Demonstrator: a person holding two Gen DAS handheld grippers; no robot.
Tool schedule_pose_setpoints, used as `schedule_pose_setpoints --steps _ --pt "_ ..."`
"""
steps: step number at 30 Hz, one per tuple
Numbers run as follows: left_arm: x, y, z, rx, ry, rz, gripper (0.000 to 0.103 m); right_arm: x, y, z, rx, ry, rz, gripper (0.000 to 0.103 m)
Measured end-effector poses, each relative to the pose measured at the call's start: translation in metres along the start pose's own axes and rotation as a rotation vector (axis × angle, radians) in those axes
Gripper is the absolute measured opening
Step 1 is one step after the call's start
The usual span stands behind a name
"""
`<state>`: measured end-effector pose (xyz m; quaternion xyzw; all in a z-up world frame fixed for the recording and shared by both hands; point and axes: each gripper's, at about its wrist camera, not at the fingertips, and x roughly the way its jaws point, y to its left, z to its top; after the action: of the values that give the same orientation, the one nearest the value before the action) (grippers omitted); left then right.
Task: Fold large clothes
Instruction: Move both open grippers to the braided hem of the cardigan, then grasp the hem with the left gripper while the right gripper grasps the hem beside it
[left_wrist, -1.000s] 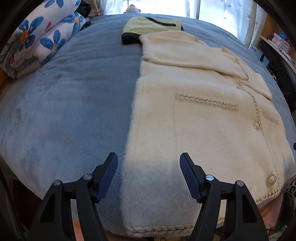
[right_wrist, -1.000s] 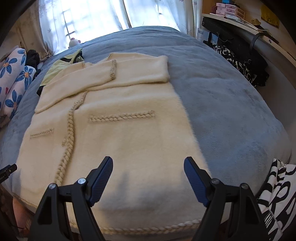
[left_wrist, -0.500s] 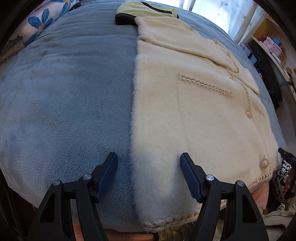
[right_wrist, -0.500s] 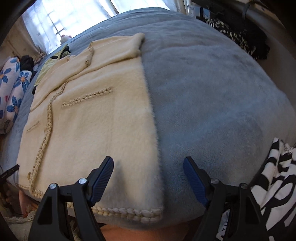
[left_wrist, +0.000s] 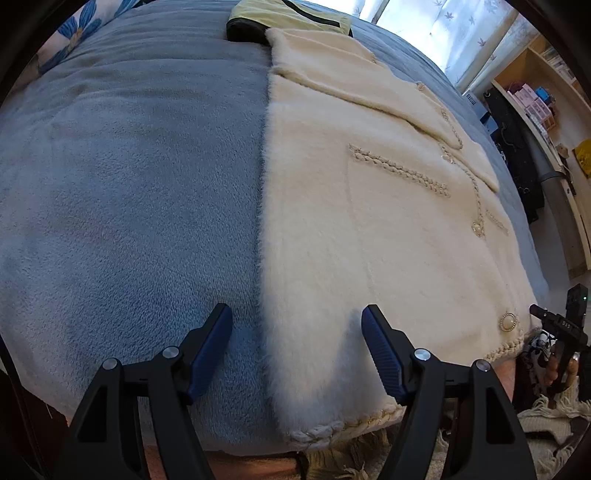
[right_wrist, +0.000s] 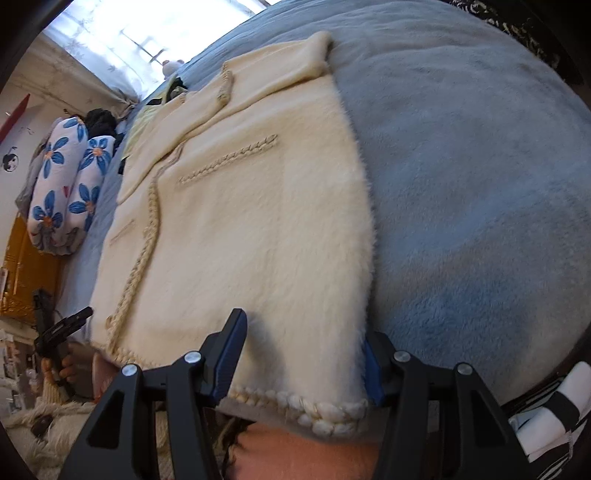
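Now, left wrist view: left gripper (left_wrist: 296, 345) stands wide, nothing held, straddling the cream coat's (left_wrist: 369, 206) left edge on the blue blanket (left_wrist: 129, 184); closer than a second ago. Right wrist view: right gripper (right_wrist: 304, 352) jaws closing around the coat's (right_wrist: 258, 221) right hem corner, formerly over mid-hem.

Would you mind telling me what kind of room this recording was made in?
Most likely a bedroom: a bed under a blue fleece blanket, flower-print bedding rolled at its far end, and a curtained window.
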<state>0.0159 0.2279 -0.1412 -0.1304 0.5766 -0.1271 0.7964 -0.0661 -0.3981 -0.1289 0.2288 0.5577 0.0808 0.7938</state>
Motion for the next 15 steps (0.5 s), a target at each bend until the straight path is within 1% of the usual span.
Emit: schedule_pose_setpoints --steps 3,6,8,11,12,13,14,15 --pt "-0.001 0.001 -0.003 0.014 0.010 -0.034 0.071 -0.001 -0.006 -0.005 0.022 0.015 0.053 0.056" --pt "0.004 -0.001 -0.004 0.027 0.024 -0.095 0.075 0.003 -0.010 -0.005 0.053 0.015 0.095 0.056" --pt "0.009 -0.006 -0.004 0.033 0.033 -0.118 0.081 0.010 -0.008 -0.004 0.066 0.016 0.103 0.056" --pt "0.020 -0.019 -0.002 0.070 0.038 -0.117 0.090 0.018 -0.003 -0.001 0.067 0.010 0.129 0.056" --pt "0.023 -0.025 -0.002 0.087 0.035 -0.106 0.090 0.022 0.000 0.001 0.066 0.011 0.132 0.053" --pt "0.026 -0.029 -0.001 0.098 0.033 -0.090 0.090 0.025 0.005 0.002 0.059 0.014 0.128 0.046" --pt "0.027 -0.033 -0.001 0.106 0.030 -0.078 0.088 0.027 0.008 0.003 0.054 0.016 0.123 0.041" --pt "0.027 -0.037 -0.001 0.115 0.020 -0.064 0.083 0.029 0.013 0.004 0.047 0.023 0.123 0.030"
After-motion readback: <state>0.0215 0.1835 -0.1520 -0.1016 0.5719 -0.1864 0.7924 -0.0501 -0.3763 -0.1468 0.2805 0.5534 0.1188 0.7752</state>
